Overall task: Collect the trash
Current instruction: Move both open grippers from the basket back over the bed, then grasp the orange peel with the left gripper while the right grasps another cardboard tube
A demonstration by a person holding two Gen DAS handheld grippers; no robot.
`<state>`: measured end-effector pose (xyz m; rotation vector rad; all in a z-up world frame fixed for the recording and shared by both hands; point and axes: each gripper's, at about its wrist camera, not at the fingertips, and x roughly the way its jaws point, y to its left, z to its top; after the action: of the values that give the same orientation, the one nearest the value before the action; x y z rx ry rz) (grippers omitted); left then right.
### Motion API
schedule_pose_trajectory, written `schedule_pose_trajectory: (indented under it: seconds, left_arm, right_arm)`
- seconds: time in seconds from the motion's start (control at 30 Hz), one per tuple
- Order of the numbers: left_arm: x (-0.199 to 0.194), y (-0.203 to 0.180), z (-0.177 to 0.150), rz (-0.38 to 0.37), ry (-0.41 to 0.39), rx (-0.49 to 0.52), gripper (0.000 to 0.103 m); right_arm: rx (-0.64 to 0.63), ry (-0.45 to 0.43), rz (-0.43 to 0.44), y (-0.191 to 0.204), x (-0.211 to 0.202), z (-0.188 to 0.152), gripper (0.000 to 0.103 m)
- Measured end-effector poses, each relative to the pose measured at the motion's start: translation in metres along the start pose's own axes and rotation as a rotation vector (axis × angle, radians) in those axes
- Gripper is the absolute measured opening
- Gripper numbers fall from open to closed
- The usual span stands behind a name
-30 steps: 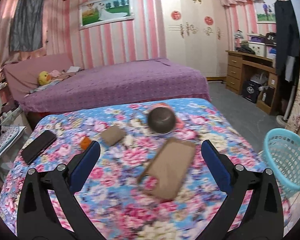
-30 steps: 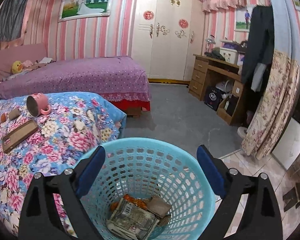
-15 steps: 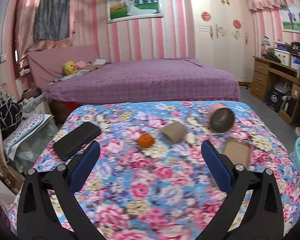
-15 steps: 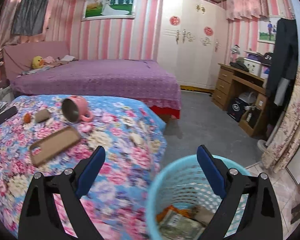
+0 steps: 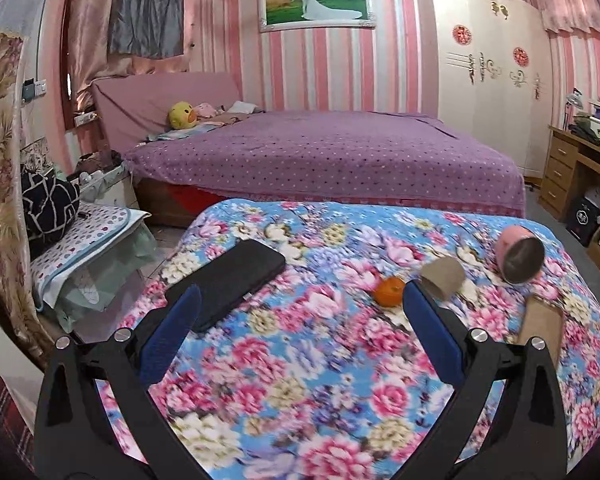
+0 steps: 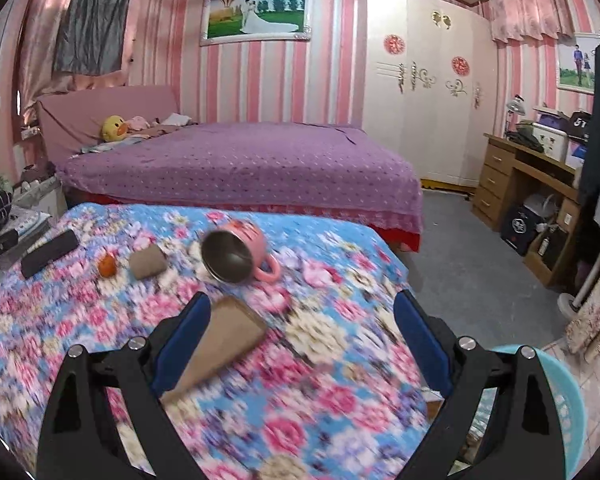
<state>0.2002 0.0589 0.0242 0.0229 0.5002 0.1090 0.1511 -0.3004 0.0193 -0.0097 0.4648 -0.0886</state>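
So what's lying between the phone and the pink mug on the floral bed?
Two things, left to right in the right wrist view: an orange, then a brown cardboard scrap, between the phone and the mug. The left wrist view shows the same order.

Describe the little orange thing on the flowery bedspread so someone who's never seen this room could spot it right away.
Start at the floral bedspread in front of the purple bed. A black phone lies at its left and a tipped pink mug at its right. Between them, beside a brown cardboard piece, sits the small orange fruit, the only round, bright orange item there.
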Motion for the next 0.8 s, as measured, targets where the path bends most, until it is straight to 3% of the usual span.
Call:
schedule_pose_trajectory:
  seconds: [0.17,0.33,0.63,0.8]
  left_arm:
    - [0.019,0.008,0.013,0.01,0.028,-0.035,0.098]
    - [0.046,-0.008,0.0,-0.017,0.084,-0.015,0.098]
    - [0.106,-0.042,-0.004,-0.1,0.196,-0.075,0.098]
    - [0.134,-0.062,-0.011,-0.097,0.258,-0.036,0.097]
  right_arm:
    - [-0.058,-0.014,0.016,0.028,0.018,0.015,0.091]
    - [-0.077,-0.012,0.02,0.038,0.037,0.014,0.091]
    - [-0.104,0.09,0.001,0.039,0.088,-0.008,0.091]
    - [-0.068,0.11,-0.012,0.024,0.101,-0.005,0.091]
